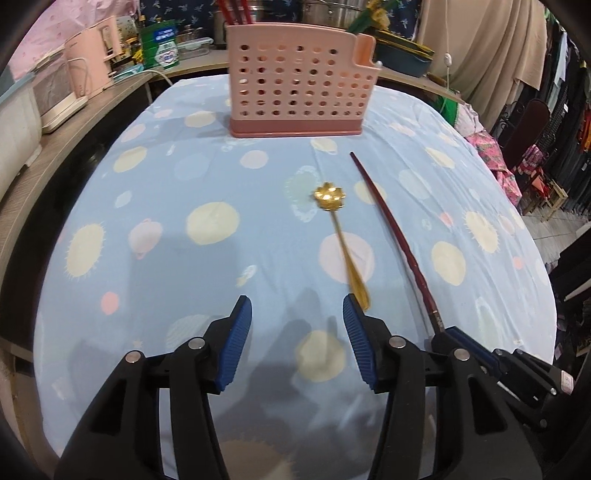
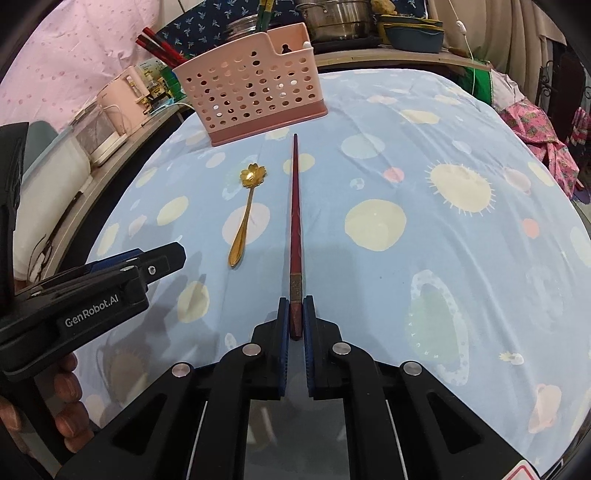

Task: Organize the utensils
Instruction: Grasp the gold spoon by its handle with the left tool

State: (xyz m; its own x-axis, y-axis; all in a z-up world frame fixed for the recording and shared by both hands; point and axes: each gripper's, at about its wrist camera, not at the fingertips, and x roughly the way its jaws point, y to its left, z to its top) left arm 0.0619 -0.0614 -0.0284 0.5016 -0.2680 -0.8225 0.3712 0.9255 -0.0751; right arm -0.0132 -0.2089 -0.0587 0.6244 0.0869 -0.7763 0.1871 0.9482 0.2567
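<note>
A pink perforated utensil holder (image 1: 299,81) stands at the far side of the table and also shows in the right wrist view (image 2: 251,88), with red chopsticks (image 2: 159,46) standing in it. A gold flower-bowl spoon (image 1: 341,243) lies on the cloth, and shows in the right wrist view (image 2: 245,214). My left gripper (image 1: 297,314) is open, its right pad next to the spoon's handle tip. My right gripper (image 2: 295,317) is shut on the thick end of a dark red chopstick (image 2: 294,221), which points toward the holder and also appears in the left wrist view (image 1: 391,232).
The table has a blue cloth (image 2: 424,258) with sun and planet prints. A wooden counter (image 1: 74,110) at left holds pink and white appliances. Steel pots (image 2: 336,18) and a blue dish stand behind the holder. Clothes and chairs are to the right.
</note>
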